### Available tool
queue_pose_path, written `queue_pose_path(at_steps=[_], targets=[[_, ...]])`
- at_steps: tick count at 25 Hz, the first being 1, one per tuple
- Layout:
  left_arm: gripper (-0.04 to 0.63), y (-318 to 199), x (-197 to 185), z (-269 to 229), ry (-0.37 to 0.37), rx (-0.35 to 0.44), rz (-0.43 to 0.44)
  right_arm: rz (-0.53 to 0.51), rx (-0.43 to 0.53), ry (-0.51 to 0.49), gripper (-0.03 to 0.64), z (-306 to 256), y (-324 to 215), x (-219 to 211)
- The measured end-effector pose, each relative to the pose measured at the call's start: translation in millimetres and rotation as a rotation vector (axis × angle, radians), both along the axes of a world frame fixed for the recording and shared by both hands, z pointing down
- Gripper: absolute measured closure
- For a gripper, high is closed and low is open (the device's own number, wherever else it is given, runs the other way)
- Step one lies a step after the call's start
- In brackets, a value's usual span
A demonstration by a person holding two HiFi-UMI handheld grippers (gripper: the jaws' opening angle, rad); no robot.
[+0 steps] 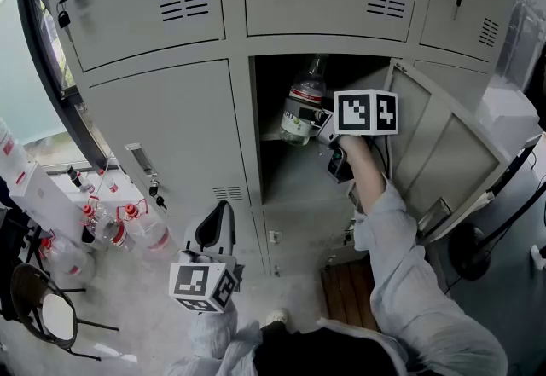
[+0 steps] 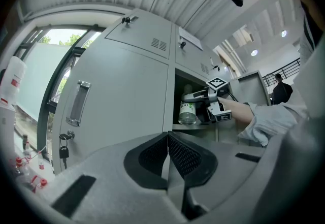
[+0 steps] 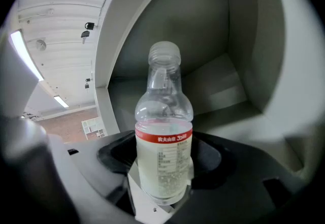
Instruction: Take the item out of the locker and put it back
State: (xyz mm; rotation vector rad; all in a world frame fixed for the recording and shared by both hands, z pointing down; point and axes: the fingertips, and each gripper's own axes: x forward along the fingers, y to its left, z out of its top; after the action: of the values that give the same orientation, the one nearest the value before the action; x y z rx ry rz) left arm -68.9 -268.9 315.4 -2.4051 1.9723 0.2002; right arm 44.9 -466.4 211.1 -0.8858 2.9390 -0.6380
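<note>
Gripping the clear bottle [image 1: 304, 106] round its labelled middle with the right gripper's [image 1: 314, 121] fingers [image 3: 207, 159] at the mouth of the open locker [image 1: 294, 176] — long axis upright, neck up, interior straight ahead — and hanging the left gripper [image 1: 217, 229], fingers closed on nothing, low and well apart.

Workplace locker area; rows of grey metal lockers [image 1: 162, 123].

The head view looks steeply down at the open locker [image 1: 299, 182]; both gripper views face it.
</note>
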Motion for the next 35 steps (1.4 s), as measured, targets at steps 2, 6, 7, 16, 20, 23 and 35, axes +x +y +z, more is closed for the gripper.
queue_pose_path(at_steps=[2, 6, 7, 16, 20, 23, 35], targets=[[0.588, 2.4, 1.8, 0.2, -0.003, 0.0, 0.001, -0.01, -0.006, 0.003, 0.311, 4.3, 5.4, 0.2], [0.588, 7.4, 3.3, 2.7, -0.004, -0.004, -0.002, -0.018, -0.018, 0.005, 0.311, 14.6, 14.5, -0.3], [0.588, 8.4, 3.5, 3.5, -0.003, -0.005, -0.003, -0.017, -0.016, 0.013, 0.311, 17.2, 16.5, -0.5], [0.588, 15.3, 16.8, 15.6, -0.008, -0.033, 0.015, -0.033, 0.016, 0.017, 0.311, 24.5, 39.1, 5.4], [0.588, 20.6, 23.6, 20.6, -0.014, -0.041, 0.021, -0.019, 0.09, 0.053, 0.31, 25.2, 55.9, 11.9], [0.588, 24.2, 32.0, 26.2, -0.018, -0.049, 0.029, -0.012, 0.154, 0.083, 0.31, 27.2, 69.8, 17.0], [0.588, 69.8, 57.4, 54.8, -0.035, -0.112, 0.028, -0.011, 0.158, 0.095, 0.31, 76.9, 128.5, 43.8]])
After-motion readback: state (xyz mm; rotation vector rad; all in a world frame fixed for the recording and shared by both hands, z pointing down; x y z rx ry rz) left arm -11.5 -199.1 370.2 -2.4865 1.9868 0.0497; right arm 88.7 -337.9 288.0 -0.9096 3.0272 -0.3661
